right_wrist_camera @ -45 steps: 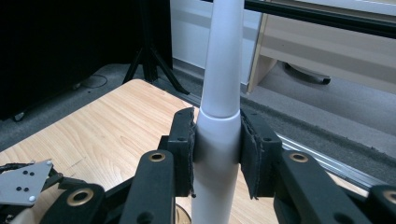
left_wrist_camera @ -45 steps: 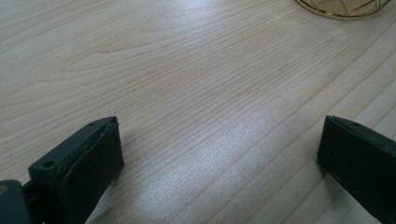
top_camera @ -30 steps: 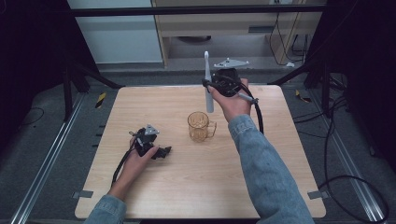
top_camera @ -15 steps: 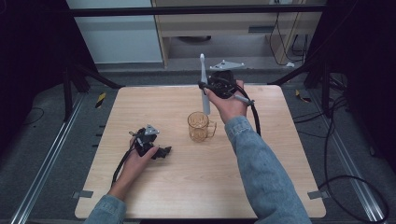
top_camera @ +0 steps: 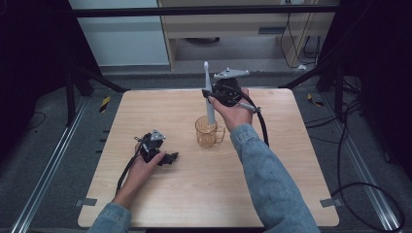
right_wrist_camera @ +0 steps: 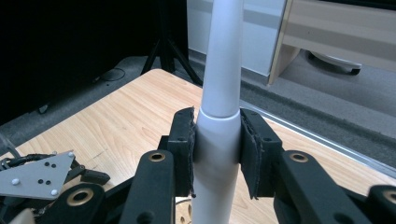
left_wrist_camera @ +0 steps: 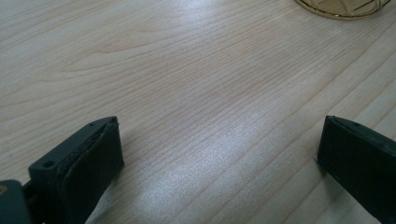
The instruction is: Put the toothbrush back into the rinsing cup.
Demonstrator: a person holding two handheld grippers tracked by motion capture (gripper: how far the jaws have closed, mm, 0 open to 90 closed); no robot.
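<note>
The table point(top_camera: 291, 194) is pale wood with a fine straight grain, rectangular, its top smooth enough to show a soft sheen in the left gripper view. Near its middle stands a clear amber cup point(top_camera: 208, 131), faceted and glassy, with a small handle on its side. The right hand-held gripper point(top_camera: 212, 93) is raised above the far half of the table, its black jaws pressed flat against both sides of a white toothbrush point(top_camera: 208, 92). In the right gripper view that toothbrush point(right_wrist_camera: 219, 121) is a smooth, matte, rounded shaft that narrows toward the top, and the jaws' rough-edged pads clamp it at its thicker lower part. It stands nearly upright, and in the high view its lower end reaches down into the mouth of the cup. The left hand-held gripper point(top_camera: 170, 158) rests low on the table, left of the cup and apart from it, its jaws spread wide with bare wood between them.
</note>
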